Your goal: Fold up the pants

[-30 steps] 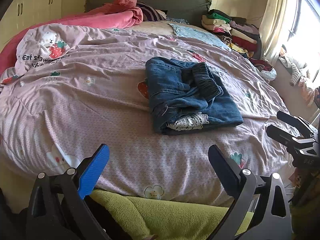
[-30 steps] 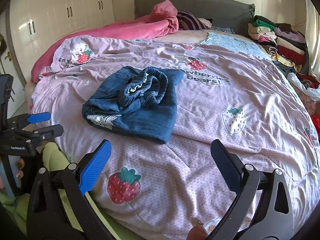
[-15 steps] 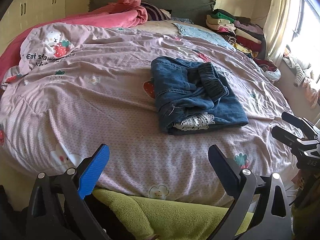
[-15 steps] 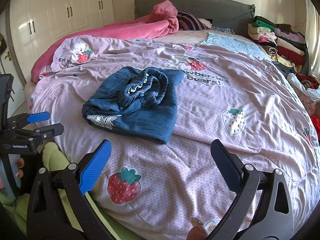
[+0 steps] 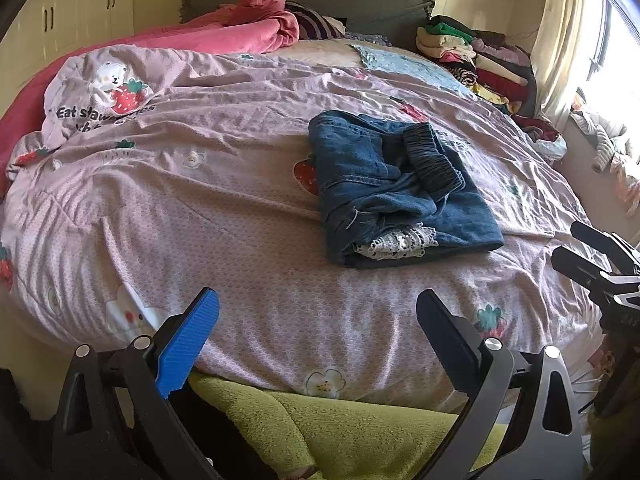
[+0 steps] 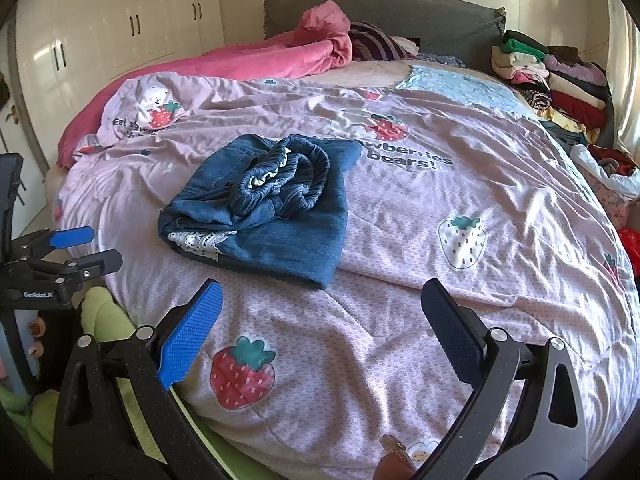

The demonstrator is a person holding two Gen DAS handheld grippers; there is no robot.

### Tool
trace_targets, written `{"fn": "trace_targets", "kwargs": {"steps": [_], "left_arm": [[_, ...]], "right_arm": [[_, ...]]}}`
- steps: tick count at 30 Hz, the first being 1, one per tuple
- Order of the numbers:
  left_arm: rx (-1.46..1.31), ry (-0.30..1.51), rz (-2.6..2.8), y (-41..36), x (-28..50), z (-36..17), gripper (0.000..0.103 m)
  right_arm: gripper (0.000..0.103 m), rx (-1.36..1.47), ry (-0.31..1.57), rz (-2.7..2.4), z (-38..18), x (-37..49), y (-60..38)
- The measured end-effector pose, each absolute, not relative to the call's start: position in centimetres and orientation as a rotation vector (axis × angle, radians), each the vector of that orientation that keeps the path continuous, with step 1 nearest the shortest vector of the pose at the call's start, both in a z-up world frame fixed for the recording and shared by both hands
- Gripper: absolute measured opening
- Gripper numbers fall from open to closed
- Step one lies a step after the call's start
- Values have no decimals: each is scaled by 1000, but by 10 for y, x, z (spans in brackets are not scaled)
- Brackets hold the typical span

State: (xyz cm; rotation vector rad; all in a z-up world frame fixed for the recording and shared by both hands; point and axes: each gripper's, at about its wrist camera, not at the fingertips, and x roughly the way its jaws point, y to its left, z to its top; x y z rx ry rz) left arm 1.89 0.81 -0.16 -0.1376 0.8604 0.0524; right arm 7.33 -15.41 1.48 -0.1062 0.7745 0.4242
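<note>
The pants (image 5: pixel 396 188) lie folded into a compact blue denim bundle on the lilac strawberry-print duvet (image 5: pixel 200 200), roughly mid-bed and well ahead of both my grippers. The elastic waistband (image 6: pixel 280 180) sits bunched on top of the stack, and a strip of white lace trim (image 5: pixel 396 242) shows at the near edge of the fold. In my right view the same bundle (image 6: pixel 264 212) lies left of centre, with printed lettering on the duvet just beyond it.

My left gripper (image 5: pixel 316 332) hangs over the near edge of the bed, its fingers spread wide and holding nothing; one carries a blue ribbed pad (image 5: pixel 188 344). My right gripper (image 6: pixel 320 328) is likewise spread wide and empty above the duvet's near part, over a red strawberry print (image 6: pixel 242 372). Each gripper appears at the side of the other's view, fingers parted there too.

Below the duvet's near edge shows a yellow-green fuzzy fabric (image 5: pixel 340 432). At the far end lie a rumpled pink blanket (image 5: pixel 248 28) and a grey headboard (image 5: pixel 360 8). A stack of folded clothes (image 5: pixel 476 60) sits at the far right, and white wardrobe doors (image 6: pixel 100 40) stand along the left.
</note>
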Motion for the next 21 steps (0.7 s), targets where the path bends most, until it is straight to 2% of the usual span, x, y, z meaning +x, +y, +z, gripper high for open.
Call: {"fn": "trace_targets", "kwargs": {"steps": [6,11,16,21], "left_arm": [[-165,860,106,25,22,-3,99],[-228,842,183,75,36,-1,99],[-267,895,352,158,101,-11,99],[-232,937,482,227,175,-30,99]], "right_arm": [[94,-88,789,377,13,81,-165],[94,-70,814,278,9,97,-199],[94,-54,804,83,4,137,-273],[94,86,865,-154,-15,200,-386]]}}
